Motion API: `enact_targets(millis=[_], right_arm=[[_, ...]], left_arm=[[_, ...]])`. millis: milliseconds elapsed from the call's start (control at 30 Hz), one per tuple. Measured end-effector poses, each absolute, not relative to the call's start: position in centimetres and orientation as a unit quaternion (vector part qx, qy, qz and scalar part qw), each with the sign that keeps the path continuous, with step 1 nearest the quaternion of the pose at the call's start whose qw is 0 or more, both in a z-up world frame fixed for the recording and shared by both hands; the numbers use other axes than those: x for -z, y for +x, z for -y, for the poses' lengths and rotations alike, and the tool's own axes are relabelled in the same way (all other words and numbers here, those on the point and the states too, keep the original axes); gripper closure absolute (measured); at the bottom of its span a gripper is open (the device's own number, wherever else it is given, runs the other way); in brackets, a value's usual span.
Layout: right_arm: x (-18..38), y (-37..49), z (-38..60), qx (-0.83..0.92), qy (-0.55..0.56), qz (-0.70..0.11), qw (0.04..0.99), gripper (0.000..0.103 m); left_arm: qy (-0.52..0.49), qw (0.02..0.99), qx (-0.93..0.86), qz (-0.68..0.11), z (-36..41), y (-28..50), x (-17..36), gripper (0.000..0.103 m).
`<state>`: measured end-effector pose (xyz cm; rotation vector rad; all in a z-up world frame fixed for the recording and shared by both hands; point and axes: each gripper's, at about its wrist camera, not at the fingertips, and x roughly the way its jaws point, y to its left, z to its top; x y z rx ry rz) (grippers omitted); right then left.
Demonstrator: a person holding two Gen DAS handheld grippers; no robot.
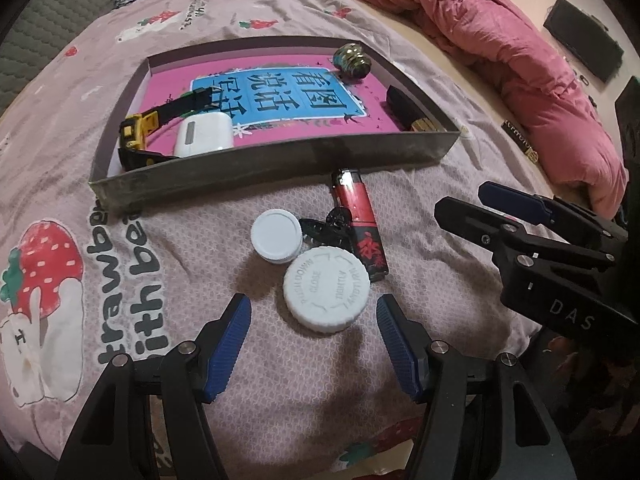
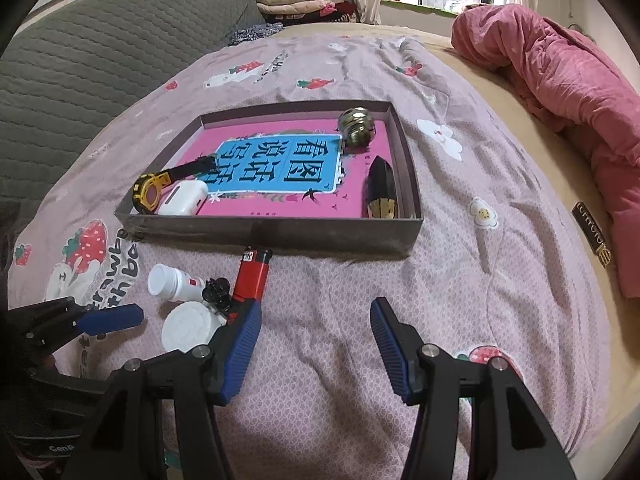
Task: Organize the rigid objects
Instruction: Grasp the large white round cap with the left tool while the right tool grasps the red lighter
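A large white bottle with a ribbed push-down cap (image 1: 326,290) lies on the strawberry-print bedspread. My left gripper (image 1: 313,300) is open, one blue pad on each side of that cap and clear of it. Behind the cap lie a small white bottle (image 1: 276,238), a black hair clip (image 1: 326,226) and a red lighter (image 1: 358,216). The shallow grey box (image 1: 280,164) holds a pink book, a yellow-black watch (image 1: 138,128), a white earbud case (image 1: 204,134), a metallic ball (image 1: 352,60) and a black-gold item (image 1: 408,110). My right gripper (image 2: 316,306) is open over bare bedspread, right of the lighter (image 2: 252,276).
A bunched pink duvet (image 1: 500,40) lies along the bed's right side. A grey quilted cushion (image 2: 80,60) runs along the left, with folded clothes (image 2: 296,0) at the far end. The right gripper (image 1: 460,198) juts in close to the lighter.
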<state>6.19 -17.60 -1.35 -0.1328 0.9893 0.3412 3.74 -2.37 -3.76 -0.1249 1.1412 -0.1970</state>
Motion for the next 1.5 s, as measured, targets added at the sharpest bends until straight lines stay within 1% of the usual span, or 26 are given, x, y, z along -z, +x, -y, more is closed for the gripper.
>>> enact_targets(millis=[667,733,1067,1200,1500], right_arm=[[5.0,7.9,13.2,-0.197,-0.091,-0.528,0.821,0.047],[5.4,8.1,12.9,-0.193,-0.096,-0.532,0.819,0.047],[5.6,8.2,13.3,-0.172,-0.111,-0.522,0.828,0.047],[5.6,8.6,13.9,-0.17,-0.099,-0.521,0.831,0.047],[5.9,9.1,12.2,-0.172,-0.148,-0.501,0.835,0.047]], left_arm=[[-0.056,0.836,0.076,-0.54,1.3,4.5,5.2,0.036],[-0.058,0.835,0.076,-0.543,1.1,4.5,5.3,0.035],[-0.059,0.835,0.079,-0.541,1.2,4.7,5.5,0.034],[-0.062,0.836,0.079,-0.539,1.3,4.9,5.6,0.034],[-0.061,0.837,0.077,-0.539,1.4,5.5,6.1,0.034]])
